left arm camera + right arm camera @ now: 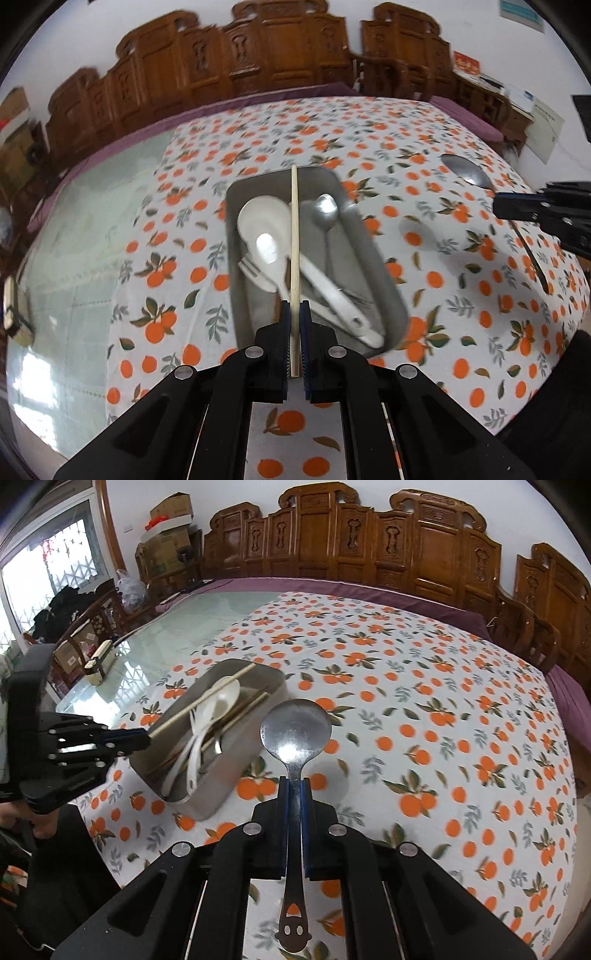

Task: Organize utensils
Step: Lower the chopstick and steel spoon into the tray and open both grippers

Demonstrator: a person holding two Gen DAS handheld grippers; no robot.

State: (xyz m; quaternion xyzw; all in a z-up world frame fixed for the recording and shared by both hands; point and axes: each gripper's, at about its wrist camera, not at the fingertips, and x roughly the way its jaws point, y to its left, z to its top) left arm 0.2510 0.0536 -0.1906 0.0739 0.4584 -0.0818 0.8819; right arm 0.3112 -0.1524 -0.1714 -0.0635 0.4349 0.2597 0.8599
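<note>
Glass-topped table [207, 613], purple cloth under glass along far edge. Orange-print tablecloth [424, 686] covers right part. Metal tray [221, 775] rests on tablecloth near its left edge. Small cream box [99, 662] on bare glass near table's left edge.

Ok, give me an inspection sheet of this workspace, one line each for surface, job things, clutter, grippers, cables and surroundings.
Surface: orange-print tablecloth over part of a glass-topped table.
Job's things: metal tray holds a white spoon, a white fork, a small metal spoon and other utensils.
Clutter: a cream box on the glass.
Grippers: left gripper has its jaws shut on a chopstick above the tray; right gripper has its jaws shut on a large metal spoon, bowl forward.
Cables: nothing seen.
Surroundings: carved wooden chairs, cardboard boxes, a window.
</note>
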